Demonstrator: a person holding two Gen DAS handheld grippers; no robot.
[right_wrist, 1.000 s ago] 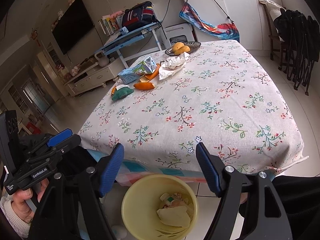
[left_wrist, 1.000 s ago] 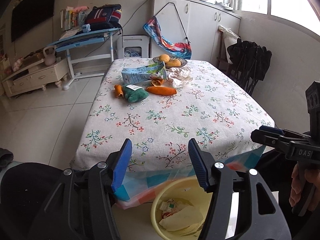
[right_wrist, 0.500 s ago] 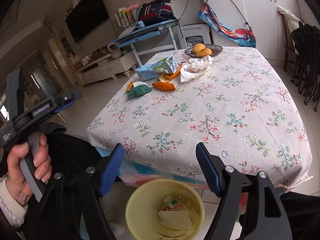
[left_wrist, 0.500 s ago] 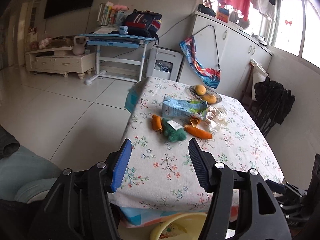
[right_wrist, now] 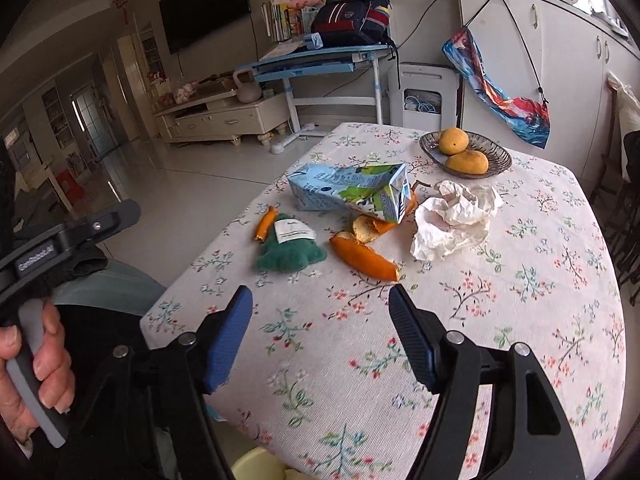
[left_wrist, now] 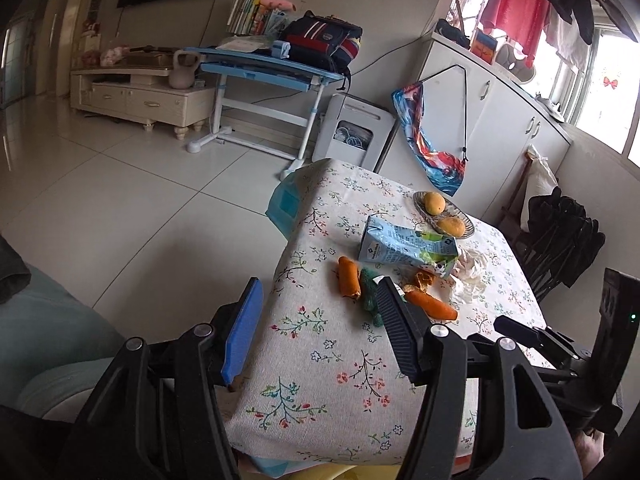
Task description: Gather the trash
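On the floral tablecloth (right_wrist: pixel 500 280) lie a flattened blue milk carton (right_wrist: pixel 352 190), orange peels (right_wrist: pixel 366 256), a crumpled white tissue (right_wrist: pixel 452 218) and a green fuzzy piece with a white label (right_wrist: pixel 290 250). The carton (left_wrist: pixel 404 246), peels (left_wrist: pixel 348 276) and tissue (left_wrist: pixel 468 276) also show in the left wrist view. My right gripper (right_wrist: pixel 320 332) is open and empty, above the table's near part, short of the peels. My left gripper (left_wrist: pixel 316 330) is open and empty, above the near left table edge. The yellow bin's rim (right_wrist: pixel 260 468) peeks out below the table.
A glass dish with two mangoes (right_wrist: pixel 466 152) stands at the far side of the table. A blue desk (left_wrist: pixel 264 68), a white appliance (left_wrist: pixel 356 132) and white cabinets (left_wrist: pixel 500 120) stand behind. Dark folded chairs (left_wrist: pixel 560 232) are at the right. Tiled floor (left_wrist: pixel 120 200) lies to the left.
Both grippers have risen from over the yellow bin and moved forward over the table toward the trash. Both stay open and empty.
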